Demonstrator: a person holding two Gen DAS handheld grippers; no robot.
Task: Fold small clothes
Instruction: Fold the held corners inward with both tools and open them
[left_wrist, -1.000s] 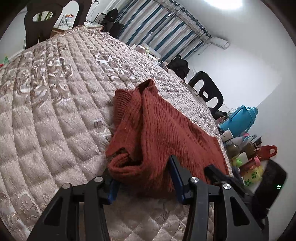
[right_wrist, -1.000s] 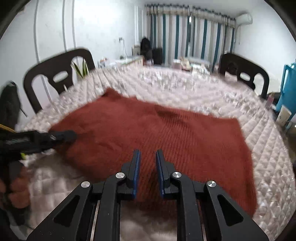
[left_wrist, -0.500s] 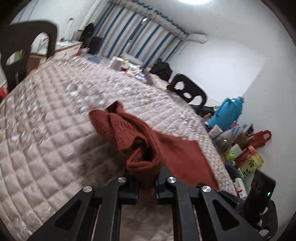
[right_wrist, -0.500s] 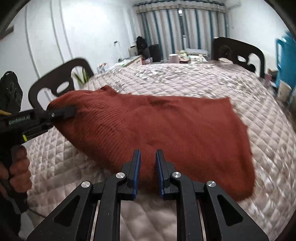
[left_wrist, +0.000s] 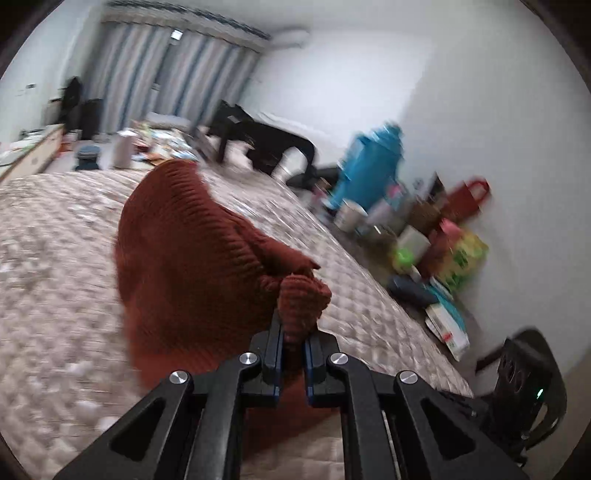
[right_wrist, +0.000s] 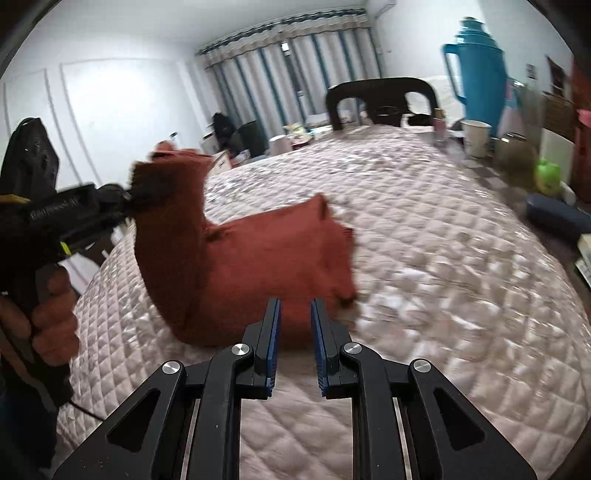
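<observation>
Left gripper (left_wrist: 294, 341) clamps bunched edge of red knit sweater (left_wrist: 192, 258), lifting it off quilted table cover (right_wrist: 424, 240). Right gripper (right_wrist: 294, 325) narrowly parted, holding nothing, just before sweater's lower part. Blue thermos (right_wrist: 476, 70), paper cup (right_wrist: 476, 136), black chair (right_wrist: 380, 98) along far edge.

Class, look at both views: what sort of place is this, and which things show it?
Probably a lived-in home dining room: a table under a quilted cover, a dark dining chair, striped curtains and a blue thermos among household clutter.
</observation>
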